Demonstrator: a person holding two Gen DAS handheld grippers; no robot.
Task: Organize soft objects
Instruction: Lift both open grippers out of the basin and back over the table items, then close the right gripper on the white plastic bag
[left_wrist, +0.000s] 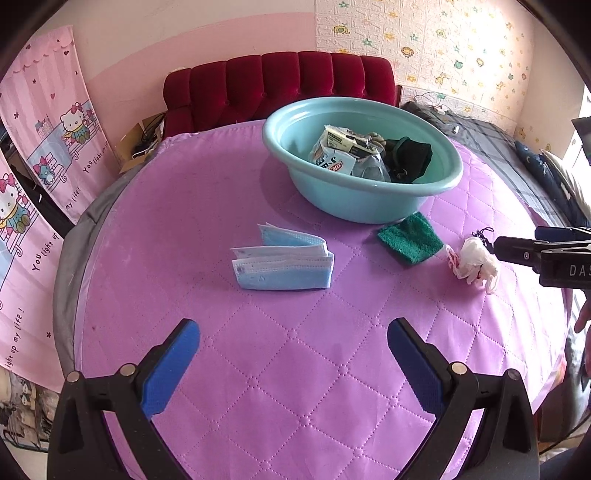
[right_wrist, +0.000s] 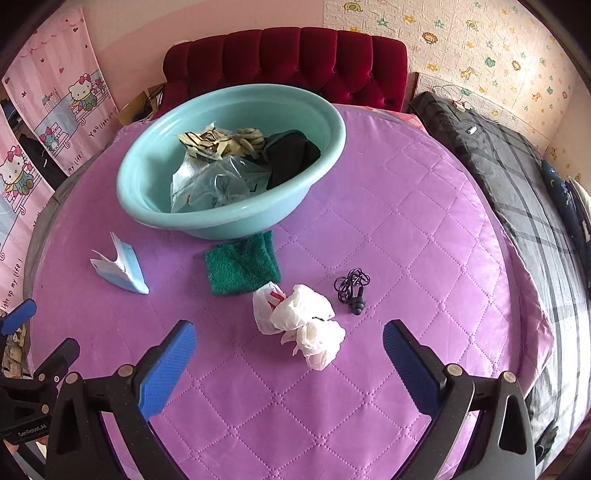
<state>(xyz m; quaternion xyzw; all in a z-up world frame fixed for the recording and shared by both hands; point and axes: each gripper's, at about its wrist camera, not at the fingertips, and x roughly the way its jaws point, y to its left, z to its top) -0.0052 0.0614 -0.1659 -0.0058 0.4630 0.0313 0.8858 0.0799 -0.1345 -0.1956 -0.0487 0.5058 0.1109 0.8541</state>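
1. While we hover low over the quilted purple bed cover (left_wrist: 258, 369), our left gripper (left_wrist: 293, 345) has its blue-padded fingers spread wide apart with nothing between them.
2. Over on the other side, our right gripper (right_wrist: 288, 345) is just as wide apart and empty, its blue pads (right_wrist: 166, 365) framing bare purple quilting.
3. Right ahead of the right gripper we have the crumpled white plastic bag with red print (right_wrist: 299, 321), lying loose on the cover, just beyond the fingertips.
4. Just beside that bag, to its right, sits a coiled black earphone cord with its earbud (right_wrist: 352, 290), not touching the bag as far as we can tell.
5. Ahead of the left gripper lies the folded stack of light blue face masks (left_wrist: 284, 264), well clear of the fingers.
6. A step further, the dark green fuzzy cloth pad (right_wrist: 242, 266) lies flat, its far edge tucked against the foot of the basin.
7. Next comes the round teal plastic basin (left_wrist: 369, 203), standing upright on the cover and holding crinkled plastic packets (left_wrist: 340, 155) and a black fabric item (left_wrist: 410, 158).
8. At the back, we see the tufted dark red velvet headboard (left_wrist: 280, 81) against the pink wall.
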